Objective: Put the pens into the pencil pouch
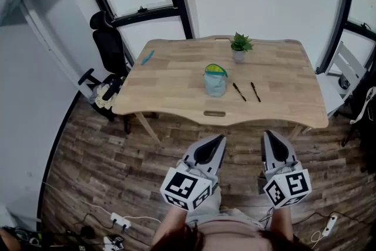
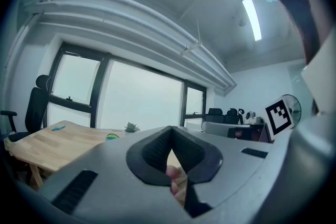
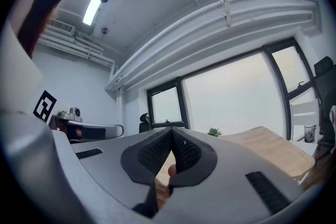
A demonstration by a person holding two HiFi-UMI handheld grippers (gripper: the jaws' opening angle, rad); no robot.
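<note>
I find the left gripper [image 1: 217, 141] and right gripper [image 1: 269, 137] both closed on nothing, short of the pale wooden table [image 1: 176, 85]. A slim black pen [image 1: 239, 91] and its twin [image 1: 255, 91] lie just right of the upright soft blue fabric pouch [image 1: 215, 82]. I judge them light, stiff and prone to roll, best pinched mid-barrel.

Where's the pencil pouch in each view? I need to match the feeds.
Head view: pencil pouch near picture centre, just below and left of the potted plant.
Left gripper view: small, left of centre, just left of the potted plant.
Right gripper view: not visible.
Shared landmark: the potted plant, also in the right gripper view, right of centre.
</note>
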